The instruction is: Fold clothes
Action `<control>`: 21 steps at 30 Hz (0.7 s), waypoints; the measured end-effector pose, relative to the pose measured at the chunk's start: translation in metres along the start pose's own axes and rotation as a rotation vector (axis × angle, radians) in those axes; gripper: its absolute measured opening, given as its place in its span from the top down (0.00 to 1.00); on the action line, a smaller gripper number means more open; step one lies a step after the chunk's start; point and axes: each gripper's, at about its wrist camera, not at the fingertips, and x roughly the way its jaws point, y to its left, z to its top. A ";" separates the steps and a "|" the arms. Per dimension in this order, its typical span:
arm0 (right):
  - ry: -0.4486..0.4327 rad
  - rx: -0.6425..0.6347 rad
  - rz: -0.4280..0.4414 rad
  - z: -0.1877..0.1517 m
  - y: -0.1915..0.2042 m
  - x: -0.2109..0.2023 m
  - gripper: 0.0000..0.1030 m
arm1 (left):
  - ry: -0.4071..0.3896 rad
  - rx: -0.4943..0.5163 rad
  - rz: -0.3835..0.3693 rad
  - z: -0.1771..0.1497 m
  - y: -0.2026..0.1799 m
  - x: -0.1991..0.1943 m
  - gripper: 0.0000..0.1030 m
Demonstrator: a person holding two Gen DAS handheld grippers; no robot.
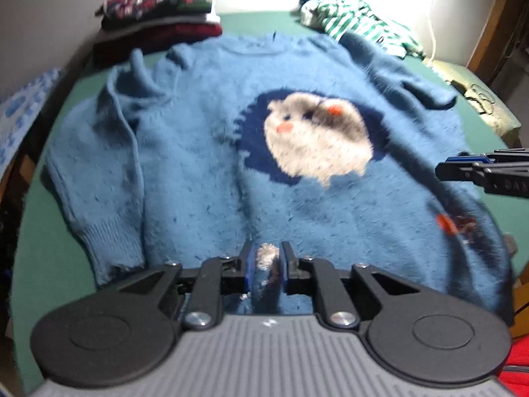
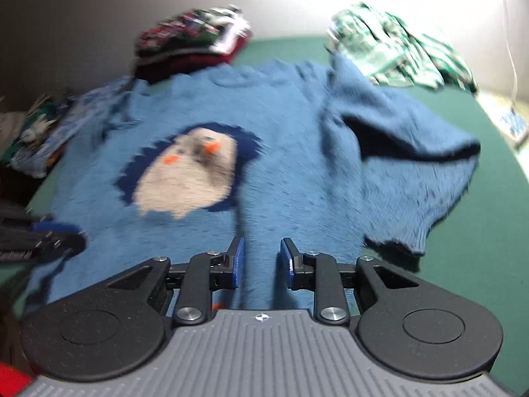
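- The left gripper (image 1: 267,266) is clenched on a fold of the blue sweater (image 1: 205,165) at its near hem; a bunch of blue and white fluffy knit sits between the two pads.
- The right gripper (image 2: 262,263) has its jaws apart with sweater fabric between them. The blur does not let me tell whether the pads already touch the knit, so I read it as released, low over the hem.
- The relation that matters: the sweater lies flat, front side up, and stretches away from both claws. Its long axis runs from the hem at the fingertips to the collar (image 1: 254,48) far ahead.
- Both claws are at the hem side, the left one nearer to the middle of the hem, the right one more toward the right edge of the body.
- Ahead of the claws, in the middle of the body, is the white animal patch (image 1: 317,139) on a dark blue field.
- The left sleeve (image 1: 109,172) lies along the body side. The right sleeve (image 2: 396,125) is laid across its shoulder.
- The green table (image 1: 33,231) carries everything; I see no containers.
- Far ahead left stands a stack of folded clothes (image 1: 158,10). Far ahead right lies a crumpled green striped garment (image 1: 357,23).
- I judge that the hem could next travel toward the collar.
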 end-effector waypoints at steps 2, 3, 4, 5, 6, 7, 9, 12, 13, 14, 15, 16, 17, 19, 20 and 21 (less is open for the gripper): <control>0.003 0.019 -0.005 0.003 -0.007 0.000 0.79 | -0.005 -0.010 0.013 -0.002 0.004 0.002 0.73; 0.004 0.028 -0.008 0.004 -0.010 0.000 0.80 | -0.008 -0.006 0.023 -0.005 0.007 0.002 0.71; 0.006 0.037 -0.011 0.006 -0.013 0.000 0.80 | -0.011 0.004 0.036 -0.007 0.009 0.002 0.67; 0.007 0.046 -0.014 0.007 -0.017 0.000 0.79 | -0.014 0.011 0.042 -0.010 0.011 0.001 0.66; 0.009 0.055 -0.016 0.009 -0.020 0.000 0.79 | -0.013 0.013 0.046 -0.012 0.014 -0.001 0.64; 0.010 0.064 -0.019 0.010 -0.023 0.000 0.79 | -0.012 0.015 0.049 -0.014 0.017 -0.002 0.62; 0.013 0.083 -0.024 0.013 -0.030 -0.001 0.78 | -0.007 0.016 0.059 -0.016 0.022 -0.003 0.62; -0.015 0.089 -0.053 0.029 -0.033 0.006 0.78 | -0.024 0.016 0.060 -0.005 0.020 0.001 0.65; -0.031 0.088 -0.067 0.037 -0.032 0.010 0.76 | -0.030 0.016 0.060 -0.001 0.019 0.002 0.66; -0.046 0.086 -0.080 0.045 -0.032 0.013 0.74 | -0.036 0.016 0.060 0.002 0.018 0.004 0.66; -0.061 0.085 -0.094 0.052 -0.032 0.017 0.70 | -0.042 0.016 0.060 0.006 0.017 0.005 0.64; -0.077 0.083 -0.108 0.060 -0.031 0.020 0.70 | -0.048 0.016 0.060 0.010 0.016 0.007 0.63; -0.079 0.082 -0.134 0.065 -0.034 0.029 0.70 | -0.055 0.016 0.061 0.014 0.016 0.008 0.63; -0.074 0.085 -0.176 0.073 -0.041 0.048 0.69 | -0.062 0.012 0.067 0.020 0.016 0.013 0.63; -0.072 0.095 -0.165 0.075 -0.045 0.054 0.69 | -0.062 0.008 0.074 0.023 0.017 0.017 0.63; -0.071 0.105 -0.151 0.078 -0.049 0.059 0.77 | -0.062 0.004 0.082 0.026 0.018 0.021 0.63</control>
